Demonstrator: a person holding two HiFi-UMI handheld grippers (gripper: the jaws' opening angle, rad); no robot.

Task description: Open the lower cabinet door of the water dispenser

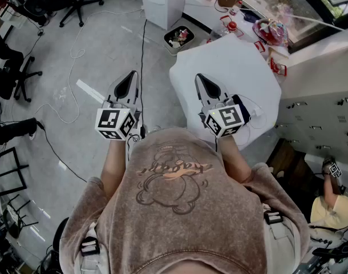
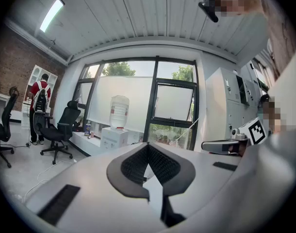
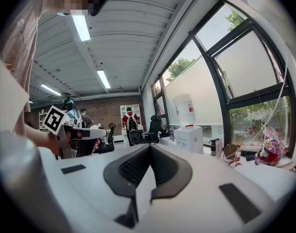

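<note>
Dispenser (image 2: 114,139) upright, bottle (image 2: 119,111) on top

The head camera looked steeply down over the person's shoulders onto the left claw (image 1: 130,79), the right claw (image 1: 200,80) and the grey floor (image 1: 94,50). Each claw camera sat close behind its own jaws, facing roughly level across the room. Both shared the windows (image 2: 133,96) and the water dispenser (image 2: 117,130), which probably also showed, small, at the head view's top edge.
</note>
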